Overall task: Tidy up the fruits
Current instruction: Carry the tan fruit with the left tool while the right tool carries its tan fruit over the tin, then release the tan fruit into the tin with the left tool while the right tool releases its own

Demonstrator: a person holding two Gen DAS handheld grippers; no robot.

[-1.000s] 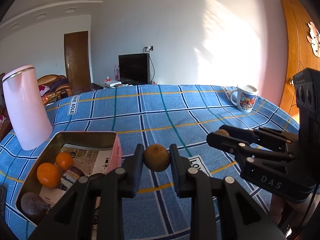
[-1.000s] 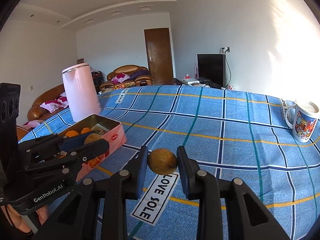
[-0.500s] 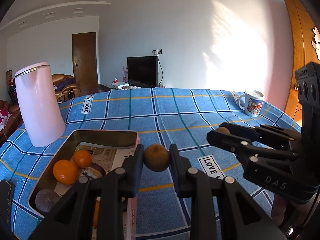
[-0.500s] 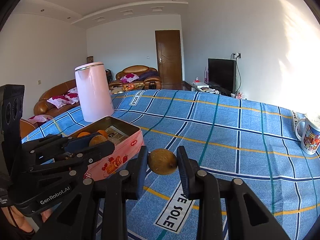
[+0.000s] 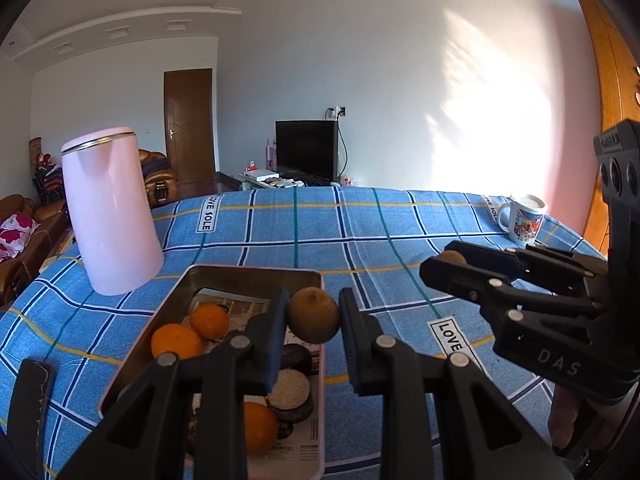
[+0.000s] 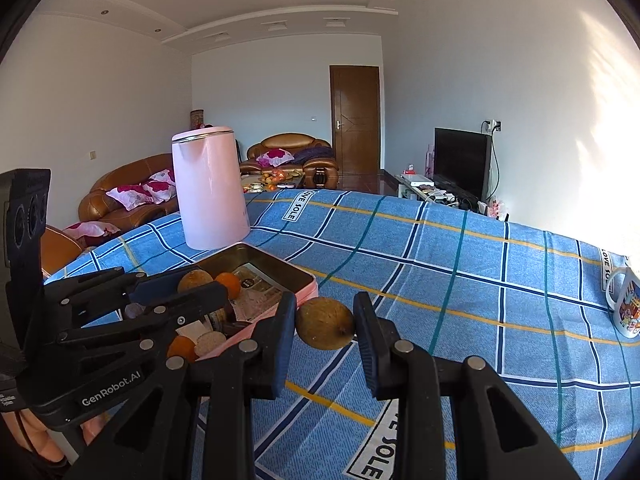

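Observation:
My left gripper (image 5: 313, 316) is shut on a brown kiwi (image 5: 313, 314) and holds it over the right rim of the pink tin box (image 5: 248, 272). The tin holds oranges (image 5: 176, 341) and round chocolate biscuits (image 5: 289, 391) on printed paper. My right gripper (image 6: 325, 324) is shut on a second brown kiwi (image 6: 325, 323) and holds it above the blue cloth, just right of the tin (image 6: 280, 267). The left gripper (image 6: 192, 282) shows at the left of the right wrist view, over the tin. The right gripper (image 5: 450, 258) shows at the right of the left wrist view.
A tall pink kettle (image 5: 110, 210) stands behind the tin on the blue checked tablecloth (image 5: 360, 232). A printed white mug (image 5: 524, 218) stands at the far right corner. A dark flat object (image 5: 30, 404) lies at the near left edge.
Both grippers moved left toward the tin with their kiwis. The left kiwi went from above the cloth beside the tin to above the tin's right rim.

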